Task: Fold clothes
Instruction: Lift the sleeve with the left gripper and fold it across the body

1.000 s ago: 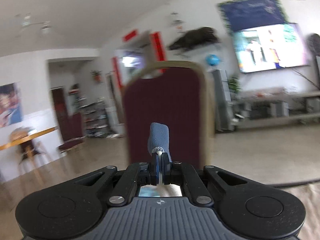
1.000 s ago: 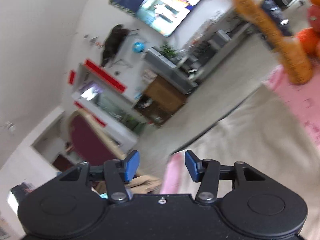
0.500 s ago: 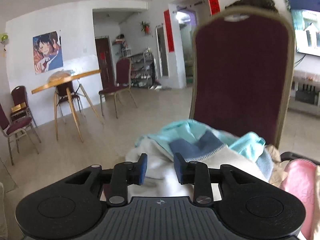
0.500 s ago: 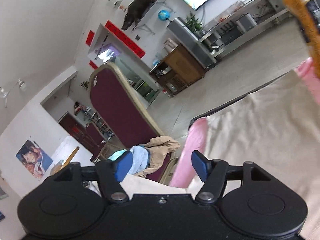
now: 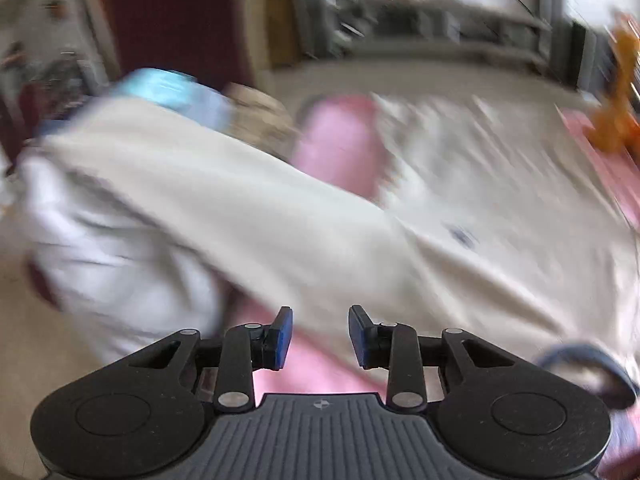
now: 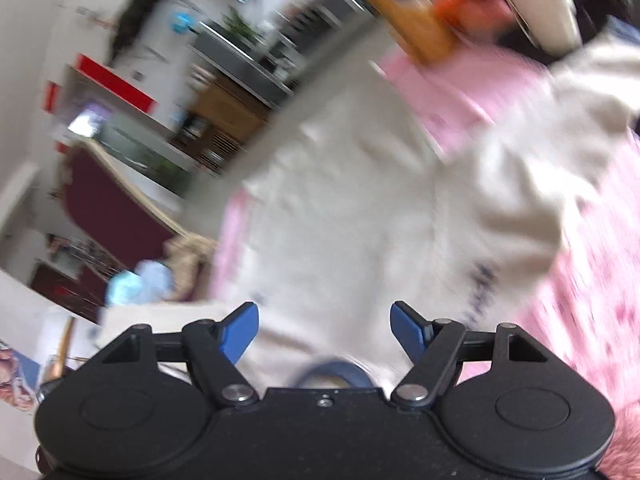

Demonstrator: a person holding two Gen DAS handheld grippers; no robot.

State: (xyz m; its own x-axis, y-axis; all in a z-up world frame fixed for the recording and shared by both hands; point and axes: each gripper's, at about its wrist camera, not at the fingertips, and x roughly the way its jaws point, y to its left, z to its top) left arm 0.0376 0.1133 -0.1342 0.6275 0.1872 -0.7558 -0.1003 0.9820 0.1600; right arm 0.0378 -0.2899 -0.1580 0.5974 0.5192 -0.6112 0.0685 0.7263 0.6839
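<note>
A soft cream garment [image 5: 304, 224] with a dark navy collar [image 6: 332, 370] lies rumpled across the pink floral bedcover [image 6: 580, 312]. The left gripper [image 5: 320, 336] hovers above its sleeve, blue-padded jaws spread, empty. The right gripper [image 6: 324, 330] tilts toward eleven o'clock over the collar, jaws wide apart, empty.

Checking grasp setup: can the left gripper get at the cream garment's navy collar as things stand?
Probably yes. The left gripper is open and empty, the cream garment lies spread on the pink sheet, and the navy collar sits just to its right with nothing across it. Motion blur hides the edge detail.
</note>
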